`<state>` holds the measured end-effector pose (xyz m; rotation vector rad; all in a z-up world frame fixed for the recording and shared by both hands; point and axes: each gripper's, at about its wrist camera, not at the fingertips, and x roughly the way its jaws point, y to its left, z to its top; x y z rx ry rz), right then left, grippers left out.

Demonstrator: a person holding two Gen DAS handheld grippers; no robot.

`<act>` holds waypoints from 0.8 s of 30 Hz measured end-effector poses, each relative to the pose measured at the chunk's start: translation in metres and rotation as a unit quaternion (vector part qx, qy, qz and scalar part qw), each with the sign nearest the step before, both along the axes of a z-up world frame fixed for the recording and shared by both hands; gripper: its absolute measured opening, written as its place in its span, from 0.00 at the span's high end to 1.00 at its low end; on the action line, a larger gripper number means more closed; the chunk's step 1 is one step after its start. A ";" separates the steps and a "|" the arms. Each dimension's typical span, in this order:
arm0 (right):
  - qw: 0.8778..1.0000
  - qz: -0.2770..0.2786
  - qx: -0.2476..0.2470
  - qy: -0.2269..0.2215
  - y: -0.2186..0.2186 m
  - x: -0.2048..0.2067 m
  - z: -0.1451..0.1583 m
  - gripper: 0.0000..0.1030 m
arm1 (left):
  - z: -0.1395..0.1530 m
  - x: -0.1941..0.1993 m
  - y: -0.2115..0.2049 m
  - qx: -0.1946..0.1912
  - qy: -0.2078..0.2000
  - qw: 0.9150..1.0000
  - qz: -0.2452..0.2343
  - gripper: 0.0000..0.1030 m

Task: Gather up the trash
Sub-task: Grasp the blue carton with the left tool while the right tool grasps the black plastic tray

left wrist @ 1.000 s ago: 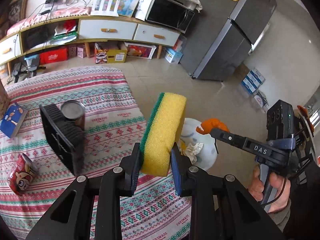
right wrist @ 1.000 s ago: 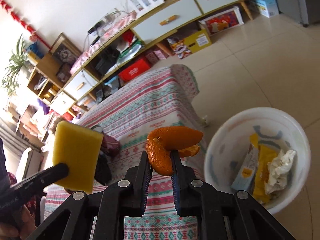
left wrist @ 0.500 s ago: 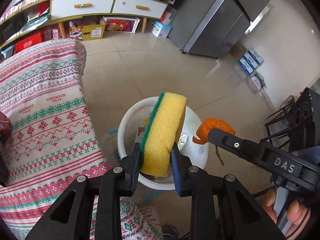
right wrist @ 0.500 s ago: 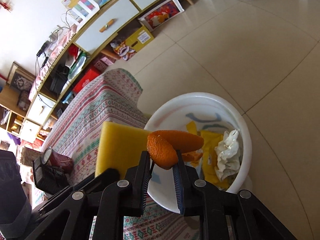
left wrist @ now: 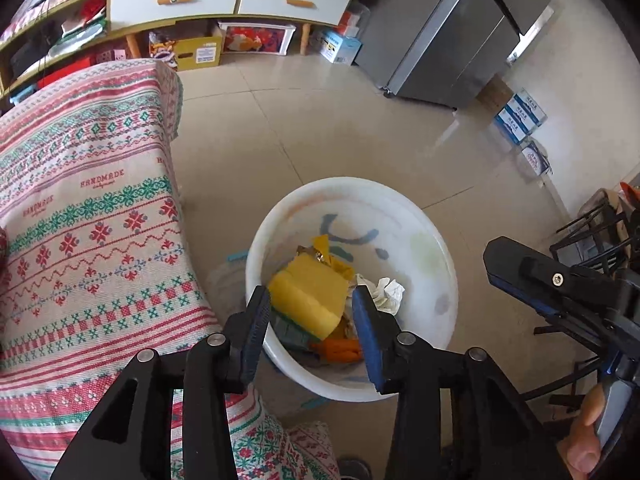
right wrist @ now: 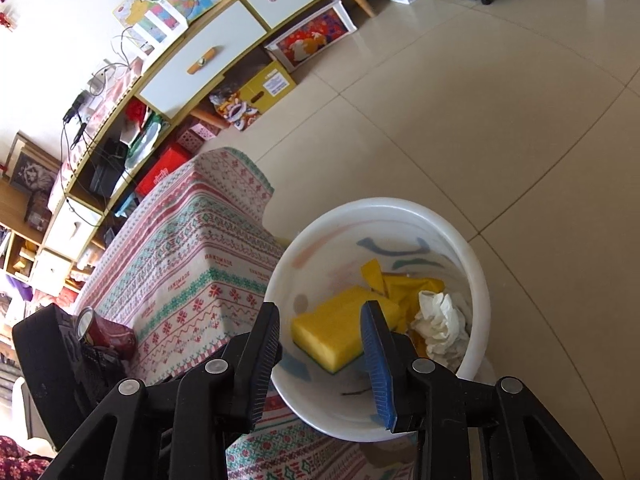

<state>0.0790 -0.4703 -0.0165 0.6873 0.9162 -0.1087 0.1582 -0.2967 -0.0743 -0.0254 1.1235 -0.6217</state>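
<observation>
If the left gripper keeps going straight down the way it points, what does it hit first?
Most likely the yellow sponge lying in the white bin. The left gripper is open above it with nothing visible between, though depth is hard to judge.

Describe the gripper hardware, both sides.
Both alike. Left hand-held gripper: black plastic linkage arms with silver pivot screws, ribbed pads, one black, one blue. Right hand-held gripper: same build, same black and blue pads. No cables or sleeves visible.
</observation>
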 end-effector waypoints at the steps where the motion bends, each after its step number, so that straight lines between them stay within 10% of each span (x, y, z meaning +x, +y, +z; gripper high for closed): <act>1: 1.000 0.002 -0.001 0.000 0.002 0.001 0.000 0.62 | 0.003 0.000 0.004 -0.003 0.000 1.000 0.001 0.57; 15: 0.985 0.161 -0.037 -0.058 0.088 0.007 0.024 0.49 | 0.076 -0.028 0.130 -0.038 -0.014 0.999 0.035 0.57; 24: 0.956 0.276 -0.047 -0.086 0.172 0.002 0.027 0.45 | 0.118 -0.001 0.285 -0.035 -0.036 0.985 0.163 0.45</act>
